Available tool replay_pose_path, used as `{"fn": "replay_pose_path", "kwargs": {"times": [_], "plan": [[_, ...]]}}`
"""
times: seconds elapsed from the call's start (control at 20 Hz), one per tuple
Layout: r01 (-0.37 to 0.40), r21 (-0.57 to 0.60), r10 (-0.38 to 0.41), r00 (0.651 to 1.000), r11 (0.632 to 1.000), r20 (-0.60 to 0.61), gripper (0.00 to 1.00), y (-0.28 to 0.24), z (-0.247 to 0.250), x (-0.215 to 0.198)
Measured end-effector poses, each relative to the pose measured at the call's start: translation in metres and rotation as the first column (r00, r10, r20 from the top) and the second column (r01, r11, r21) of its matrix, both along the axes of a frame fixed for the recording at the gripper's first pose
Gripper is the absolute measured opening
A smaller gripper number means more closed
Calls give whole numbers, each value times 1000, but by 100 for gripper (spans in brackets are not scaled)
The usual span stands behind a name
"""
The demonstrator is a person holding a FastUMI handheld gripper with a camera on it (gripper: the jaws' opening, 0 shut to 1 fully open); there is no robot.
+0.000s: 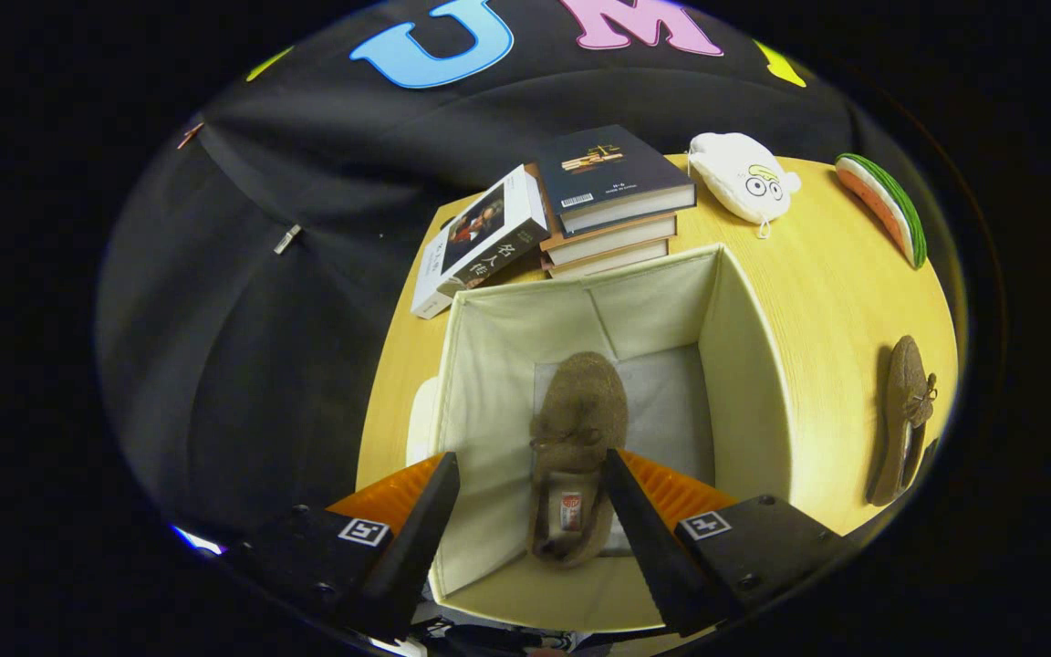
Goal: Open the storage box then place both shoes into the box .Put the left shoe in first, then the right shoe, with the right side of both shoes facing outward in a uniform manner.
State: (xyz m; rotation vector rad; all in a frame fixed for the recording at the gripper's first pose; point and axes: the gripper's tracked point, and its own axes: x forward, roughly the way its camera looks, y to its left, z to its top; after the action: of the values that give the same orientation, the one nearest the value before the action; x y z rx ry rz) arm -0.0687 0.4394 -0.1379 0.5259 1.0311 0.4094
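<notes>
The cream fabric storage box (744,365) stands open on the wooden table, straight below and ahead of my fingers. A brown suede shoe (576,429) lies on the box floor, toe pointing away, its heel end between my fingertips in the view. My gripper (530,470) hangs open above the box, and its fingers do not touch the shoe. The second brown shoe (904,420) lies on its side on the table to the right of the box.
Behind the box sits a stack of books (612,196), with another book (480,242) leaning against it on the left. A white plush pouch (743,178) and a watermelon-slice toy (881,208) rest at the far right. The table's left edge (379,401) runs close beside the box.
</notes>
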Motion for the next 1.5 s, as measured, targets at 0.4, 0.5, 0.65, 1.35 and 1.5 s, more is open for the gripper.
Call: {"fn": "replay_pose_path", "kwargs": {"times": [0.4,0.5,0.65,1.35,1.5], "plan": [[39,-16,-33,965,999,260,99,-84,59,10],[63,-49,-44,947,997,317,99,-121,64,13],[96,-113,-52,939,989,340,99,-183,52,12],[136,-335,-105,988,932,110,98,-410,-133,-62],[94,-337,-79,995,937,60,95,-412,-170,-68]]}}
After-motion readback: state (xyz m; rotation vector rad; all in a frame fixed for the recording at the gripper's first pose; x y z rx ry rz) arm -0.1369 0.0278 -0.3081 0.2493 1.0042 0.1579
